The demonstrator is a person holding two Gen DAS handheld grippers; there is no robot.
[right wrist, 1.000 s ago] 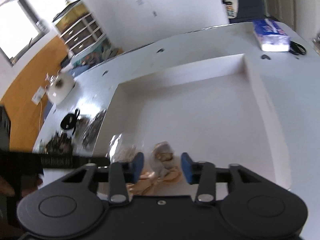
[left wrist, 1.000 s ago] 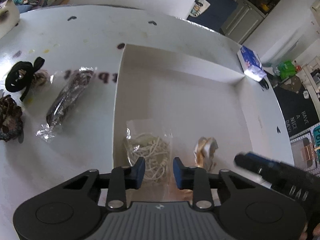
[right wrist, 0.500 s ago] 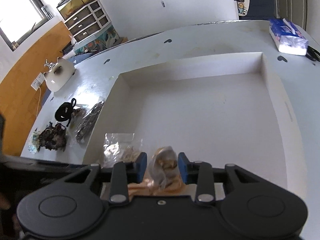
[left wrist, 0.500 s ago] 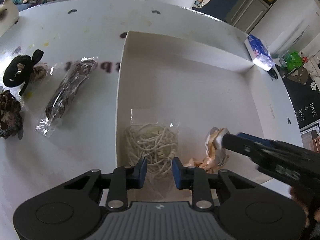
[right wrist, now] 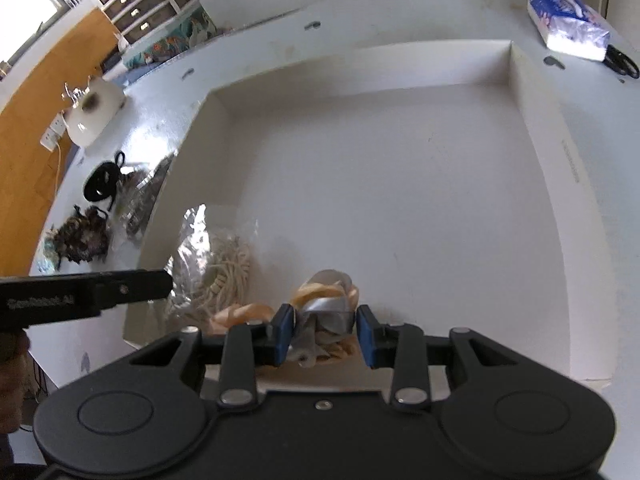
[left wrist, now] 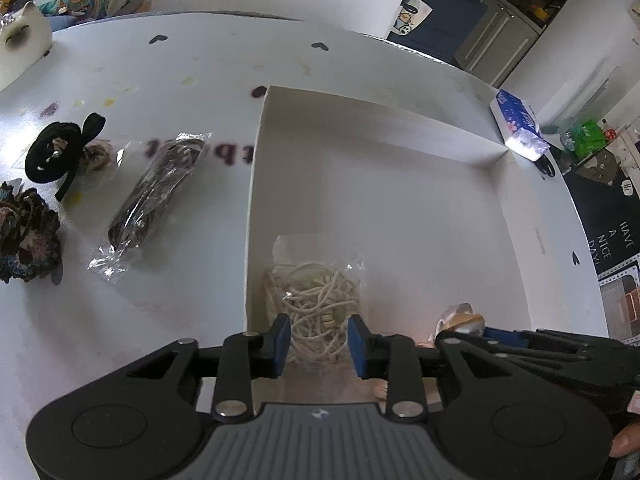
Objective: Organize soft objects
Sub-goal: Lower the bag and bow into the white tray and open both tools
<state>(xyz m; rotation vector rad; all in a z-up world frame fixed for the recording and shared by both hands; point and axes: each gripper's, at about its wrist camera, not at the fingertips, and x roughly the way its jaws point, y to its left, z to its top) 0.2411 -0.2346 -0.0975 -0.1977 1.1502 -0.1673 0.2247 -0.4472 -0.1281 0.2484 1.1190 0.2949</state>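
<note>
A shallow white box (left wrist: 376, 128) (right wrist: 536, 152) lies on the white table. In its near left corner lies a clear bag of cream cord (left wrist: 316, 300) (right wrist: 216, 272); my left gripper (left wrist: 319, 342) hovers open just above its near end. Beside it lies a bagged peach and silver ribbon (right wrist: 326, 300) (left wrist: 460, 318); my right gripper (right wrist: 325, 334) is open with its jaws on either side of it. Left of the box lie a bagged dark item (left wrist: 156, 192), a black band (left wrist: 60, 152) and a dark crocheted piece (left wrist: 24, 236) (right wrist: 84, 236).
A blue tissue pack (left wrist: 518, 128) (right wrist: 568, 24) and black scissors (right wrist: 622, 62) lie beyond the box's far right corner. A white cat-shaped object (right wrist: 94, 110) stands at the table's far left edge. The right gripper's body (left wrist: 532, 356) lies close beside my left one.
Both grippers have drawn back and risen over the box's near edge. The right gripper's jaws have widened around the ribbon bag. The objects have not moved.
</note>
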